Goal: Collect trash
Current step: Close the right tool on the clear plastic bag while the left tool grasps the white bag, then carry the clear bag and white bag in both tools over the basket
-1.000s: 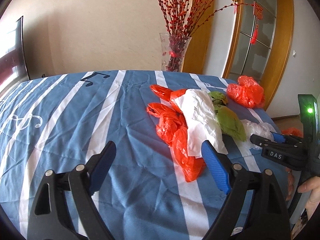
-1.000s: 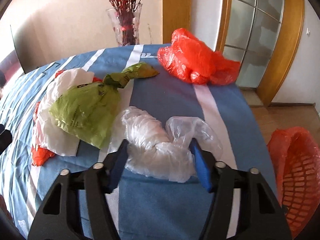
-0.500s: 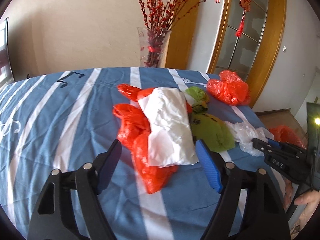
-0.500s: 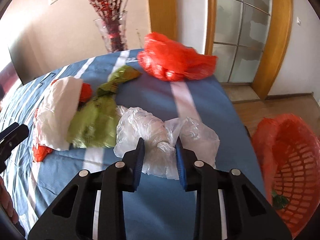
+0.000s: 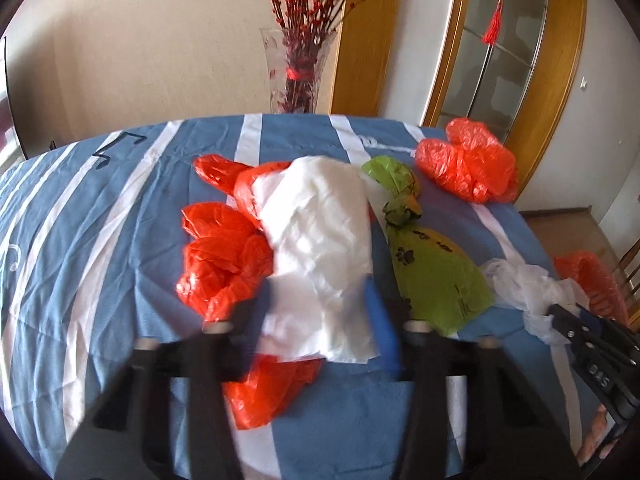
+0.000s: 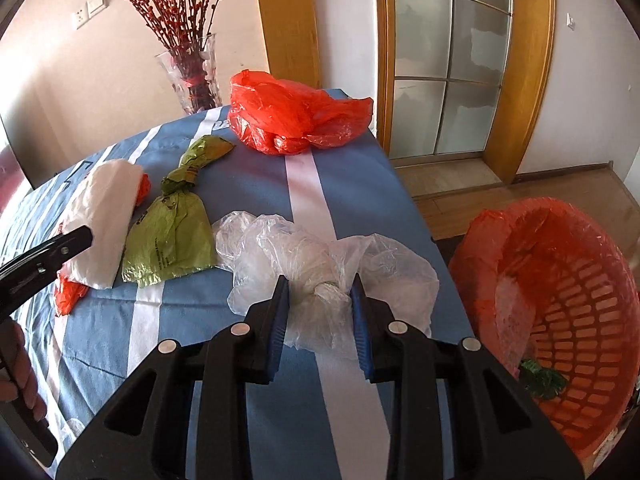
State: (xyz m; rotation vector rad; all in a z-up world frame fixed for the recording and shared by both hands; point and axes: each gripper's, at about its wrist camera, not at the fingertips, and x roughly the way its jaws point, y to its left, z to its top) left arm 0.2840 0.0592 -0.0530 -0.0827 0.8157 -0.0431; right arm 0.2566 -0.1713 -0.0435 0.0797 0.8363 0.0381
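Observation:
On the blue striped tablecloth (image 5: 100, 260) a white plastic bag (image 5: 320, 232) lies on top of a red bag (image 5: 224, 256). My left gripper (image 5: 318, 292) is closing, blurred, with the near end of the white bag between its jaws and both pads against it. My right gripper (image 6: 319, 286) is shut on the knotted middle of a clear plastic bag (image 6: 260, 248) near the table's right edge. Between the two lies a green bag (image 6: 172, 232) with paw prints. A second red bag (image 6: 296, 116) sits at the far right corner.
A red basket (image 6: 540, 208) lined with a red bag stands on the floor just right of the table, a green scrap inside. A glass vase (image 5: 294, 72) of red branches stands behind the table's far edge. A hand (image 6: 20, 372) holds the left gripper's handle.
My left gripper moved right and forward over the white bag and narrowed its jaws onto it. My right gripper closed on the clear bag and swung right, bringing the basket further into view.

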